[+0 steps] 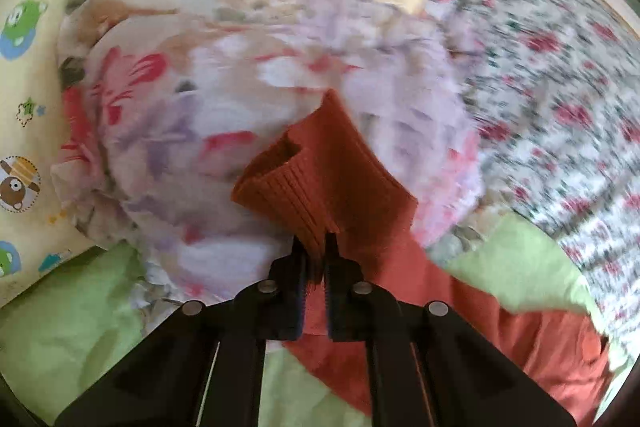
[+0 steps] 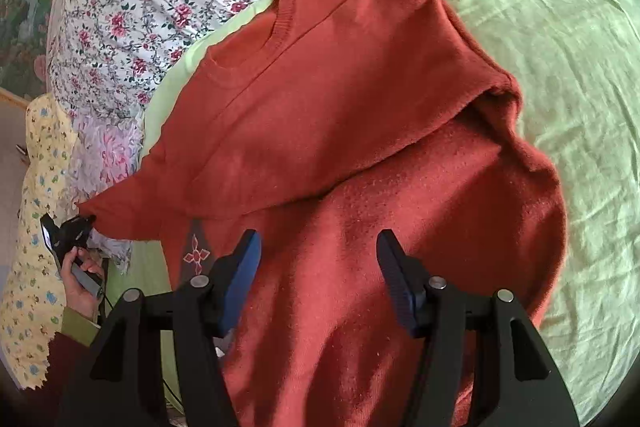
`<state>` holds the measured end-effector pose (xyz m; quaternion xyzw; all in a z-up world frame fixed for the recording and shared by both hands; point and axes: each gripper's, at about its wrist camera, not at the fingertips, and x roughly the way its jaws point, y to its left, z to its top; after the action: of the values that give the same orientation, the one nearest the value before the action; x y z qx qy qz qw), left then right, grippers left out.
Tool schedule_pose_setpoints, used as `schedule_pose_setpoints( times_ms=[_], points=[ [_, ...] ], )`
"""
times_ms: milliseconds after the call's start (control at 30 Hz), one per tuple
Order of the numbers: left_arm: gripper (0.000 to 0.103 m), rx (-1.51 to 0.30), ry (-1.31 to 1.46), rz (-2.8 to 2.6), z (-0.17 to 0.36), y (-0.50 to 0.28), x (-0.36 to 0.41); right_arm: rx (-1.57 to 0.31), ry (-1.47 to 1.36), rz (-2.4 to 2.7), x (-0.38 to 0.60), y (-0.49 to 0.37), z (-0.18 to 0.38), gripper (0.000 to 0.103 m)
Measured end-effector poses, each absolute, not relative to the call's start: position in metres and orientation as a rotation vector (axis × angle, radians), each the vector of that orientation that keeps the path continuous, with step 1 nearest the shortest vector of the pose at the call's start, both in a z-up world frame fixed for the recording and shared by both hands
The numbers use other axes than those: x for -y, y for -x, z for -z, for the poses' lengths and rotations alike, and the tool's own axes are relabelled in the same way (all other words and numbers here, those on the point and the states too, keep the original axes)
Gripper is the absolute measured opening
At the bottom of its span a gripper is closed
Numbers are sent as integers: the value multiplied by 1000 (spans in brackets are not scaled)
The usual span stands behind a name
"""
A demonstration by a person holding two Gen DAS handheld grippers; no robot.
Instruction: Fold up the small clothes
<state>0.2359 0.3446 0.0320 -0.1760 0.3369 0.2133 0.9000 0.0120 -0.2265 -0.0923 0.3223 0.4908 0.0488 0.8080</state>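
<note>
Left tool (image 1: pixel 316 247) clamped on rust sweater (image 2: pixel 360 167) cuff.

rust sweater (image 2: pixel 360 131) half-folded on green sheet (image 2: pixel 560 27), right tongs (image 2: pixel 318 267) spread above it

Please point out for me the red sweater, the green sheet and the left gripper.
red sweater (image 2: pixel 360 131): right wrist view, on the folded-over upper body.
green sheet (image 2: pixel 560 27): right wrist view, on bare wrinkled cloth.
left gripper (image 1: pixel 314 247): left wrist view, between the fingers gripping the ribbed cuff.

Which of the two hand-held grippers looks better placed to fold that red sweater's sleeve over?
Probably the left hand-held gripper: it already pinches the sleeve cuff of the red sweater. The right hand-held gripper hovers open, holding nothing.
</note>
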Motion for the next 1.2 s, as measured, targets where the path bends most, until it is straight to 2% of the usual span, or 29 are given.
schedule_pose_setpoints(
  times_ms=[167,433,733,900,967,1067,1133,1200],
  points=[
    [4,-672,336,-297,-39,-218,-295,-1041,-685,-121,227,-12,91,61],
    [4,-726,298,41,-35,-213,-148,-1006,-728,-114,236,-8,89,59],
    [4,-830,191,345,5,-211,45,-961,-797,-94,261,7,87,58],
    [6,-917,119,417,44,-217,108,-939,-846,-37,289,14,92,57],
    [9,-983,102,444,60,-219,120,-946,-854,-15,295,13,93,57],
    [27,-1014,108,464,68,-213,109,-941,-853,4,298,4,93,58],
    [46,-1010,104,451,66,-205,96,-938,-841,-4,294,-6,92,63],
    [50,-1003,109,425,61,-196,75,-941,-823,-9,288,-19,93,69]
  ],
)
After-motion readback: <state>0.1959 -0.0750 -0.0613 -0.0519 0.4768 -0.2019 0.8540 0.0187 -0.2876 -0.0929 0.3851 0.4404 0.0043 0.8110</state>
